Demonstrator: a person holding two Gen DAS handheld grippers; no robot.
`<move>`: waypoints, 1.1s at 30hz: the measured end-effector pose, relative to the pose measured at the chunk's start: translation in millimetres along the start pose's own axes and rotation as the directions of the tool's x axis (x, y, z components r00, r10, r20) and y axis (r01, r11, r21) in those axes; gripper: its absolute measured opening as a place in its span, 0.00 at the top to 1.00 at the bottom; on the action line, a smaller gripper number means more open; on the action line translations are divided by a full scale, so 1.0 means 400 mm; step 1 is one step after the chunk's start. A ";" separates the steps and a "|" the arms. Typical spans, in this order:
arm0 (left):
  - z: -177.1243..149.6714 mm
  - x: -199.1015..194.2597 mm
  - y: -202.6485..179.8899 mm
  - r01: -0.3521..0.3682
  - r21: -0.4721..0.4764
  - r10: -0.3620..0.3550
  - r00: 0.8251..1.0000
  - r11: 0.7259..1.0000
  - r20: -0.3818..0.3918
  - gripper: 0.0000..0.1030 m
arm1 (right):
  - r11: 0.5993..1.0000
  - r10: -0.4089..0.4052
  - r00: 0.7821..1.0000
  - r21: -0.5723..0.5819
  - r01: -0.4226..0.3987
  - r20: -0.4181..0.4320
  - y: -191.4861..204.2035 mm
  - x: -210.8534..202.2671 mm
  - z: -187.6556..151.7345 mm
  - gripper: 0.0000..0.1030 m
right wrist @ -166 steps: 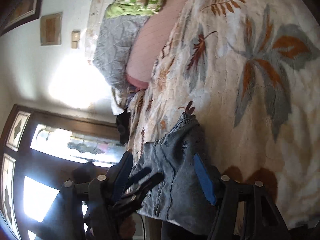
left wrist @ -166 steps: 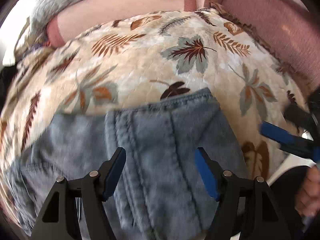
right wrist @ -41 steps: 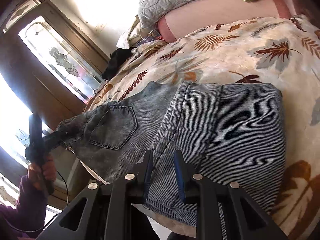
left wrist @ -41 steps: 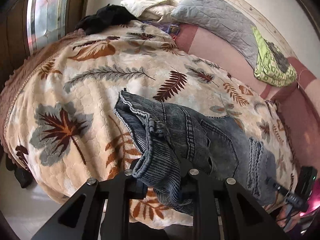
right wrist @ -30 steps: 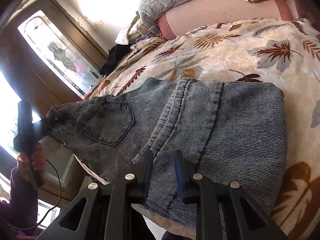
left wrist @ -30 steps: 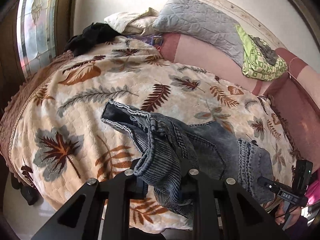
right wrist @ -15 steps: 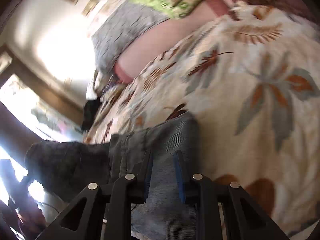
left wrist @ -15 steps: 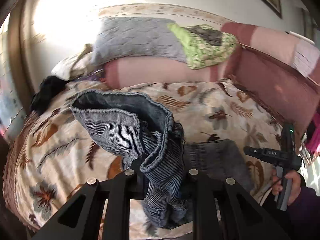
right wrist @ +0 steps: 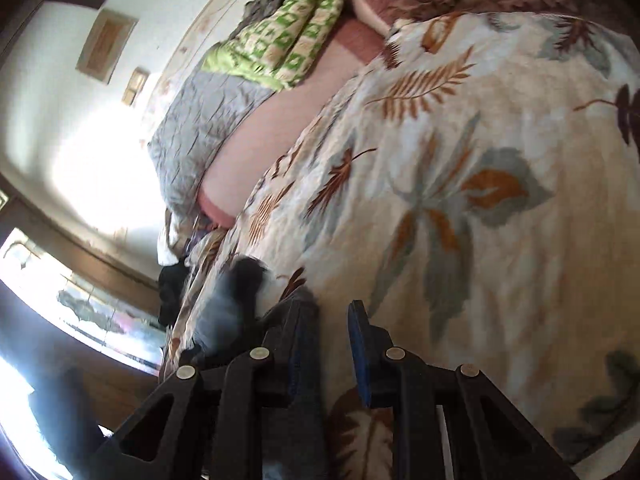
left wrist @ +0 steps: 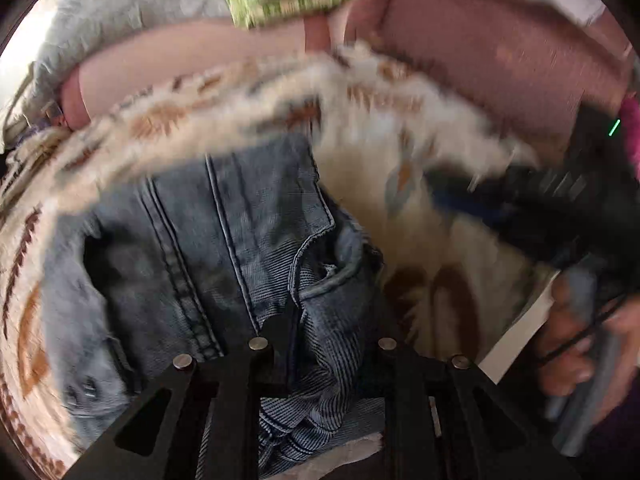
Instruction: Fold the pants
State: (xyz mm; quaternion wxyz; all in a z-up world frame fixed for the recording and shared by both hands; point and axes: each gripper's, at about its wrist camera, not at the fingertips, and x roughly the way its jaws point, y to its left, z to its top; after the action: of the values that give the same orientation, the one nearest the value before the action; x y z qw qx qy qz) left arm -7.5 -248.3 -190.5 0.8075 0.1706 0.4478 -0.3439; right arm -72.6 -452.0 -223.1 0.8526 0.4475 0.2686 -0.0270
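Left claw pressed together, pinching a bunched fold of the jeans. Rest of jeans spread beyond the claw on the leaf-print blanket, close to its near edge. Right claw with pads narrowly apart; denim against its left pad, blanket visible through the gap; grip not determinable. Right hand blurred at right in the left wrist view. Pink bolster, grey pillow and green cloth at far side.
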 end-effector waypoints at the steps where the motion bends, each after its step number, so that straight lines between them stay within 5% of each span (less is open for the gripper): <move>1: -0.007 -0.001 -0.013 -0.010 0.011 0.009 1.000 1.000 0.019 0.80 | 1.000 -0.009 1.000 -0.001 0.009 0.000 -0.003 0.001 0.004 0.77; 5: 0.002 -0.040 -0.037 0.018 0.070 -0.022 0.998 0.997 0.053 0.76 | 0.999 -0.041 0.999 -0.026 0.041 -0.023 -0.009 0.016 0.008 0.77; 11: -0.023 -0.132 0.029 0.128 -0.007 -0.127 0.990 0.992 0.067 0.75 | 0.999 -0.030 0.999 -0.042 0.029 -0.019 0.013 0.027 0.006 0.77; 15: -0.038 -0.231 0.047 0.218 0.013 -0.218 0.968 0.976 0.126 0.68 | 0.986 -0.006 1.000 -0.168 0.005 -0.008 0.102 0.029 0.011 0.77; 17: -0.046 -0.252 0.047 0.207 0.022 -0.208 0.969 0.978 0.129 0.67 | 0.974 0.033 0.999 -0.226 -0.032 0.002 0.150 0.026 0.013 0.77; 20: -0.047 -0.274 0.092 0.071 0.035 -0.076 0.982 0.997 0.171 0.67 | 0.951 0.065 0.998 -0.301 -0.069 -0.024 0.217 0.042 0.016 0.77; 23: -0.022 -0.257 0.194 -0.044 -0.071 0.053 0.989 0.997 0.137 0.67 | 0.918 0.069 0.996 -0.386 -0.089 -0.064 0.289 0.080 0.014 0.77; 27: 0.040 -0.203 0.330 -0.252 -0.182 0.275 0.955 0.950 0.114 0.67 | 0.874 0.024 0.995 -0.481 -0.067 -0.096 0.372 0.141 0.003 0.77; 30: 0.082 -0.145 0.386 -0.286 -0.246 0.312 0.947 0.926 0.072 0.67 | 0.867 -0.018 0.992 -0.497 -0.047 -0.126 0.393 0.190 -0.002 0.77; 33: 0.097 -0.050 0.404 -0.279 -0.280 0.286 0.958 0.919 -0.014 0.67 | 0.860 -0.135 0.977 -0.510 0.033 -0.165 0.365 0.272 -0.015 0.77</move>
State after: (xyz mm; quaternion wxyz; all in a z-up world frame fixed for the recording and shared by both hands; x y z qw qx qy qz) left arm 123.3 -148.8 -157.8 0.8705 0.1134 0.4515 -0.1596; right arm 59.6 -339.0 -169.1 0.9073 0.1973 0.3678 0.0507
